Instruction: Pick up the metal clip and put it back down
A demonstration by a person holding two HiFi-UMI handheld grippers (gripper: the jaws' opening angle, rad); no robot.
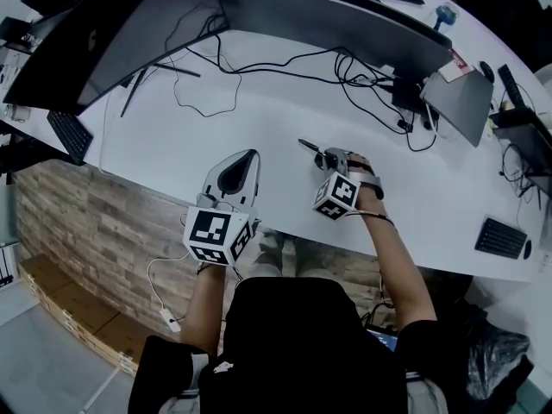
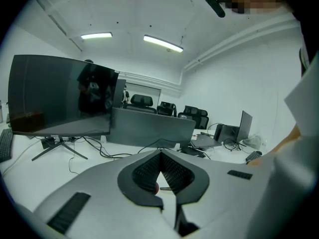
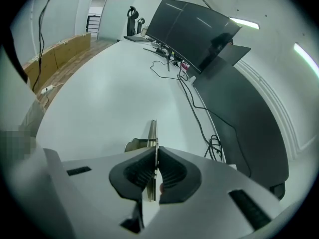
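Observation:
The metal clip [image 3: 153, 133] is a thin flat strip with a bent tab. It stands edge-on between the ribbed pads of my right gripper [image 3: 157, 151], which is shut on it. In the head view the clip [image 1: 308, 145] sticks out up and to the left from the right gripper [image 1: 322, 154], low over the white desk [image 1: 259, 119]; I cannot tell whether it touches the desk. My left gripper [image 1: 249, 155] hovers near the desk's front edge, left of the right one. Its jaws [image 2: 160, 154] meet at the tips with nothing held.
Two large dark monitors [image 1: 129, 24] stand along the back, with black cables [image 1: 345, 72] trailing across the desk behind the grippers. A laptop [image 1: 461, 102] sits at the right, and keyboards lie at the left [image 1: 69, 134] and right [image 1: 502, 237]. The desk's front edge runs just below both grippers.

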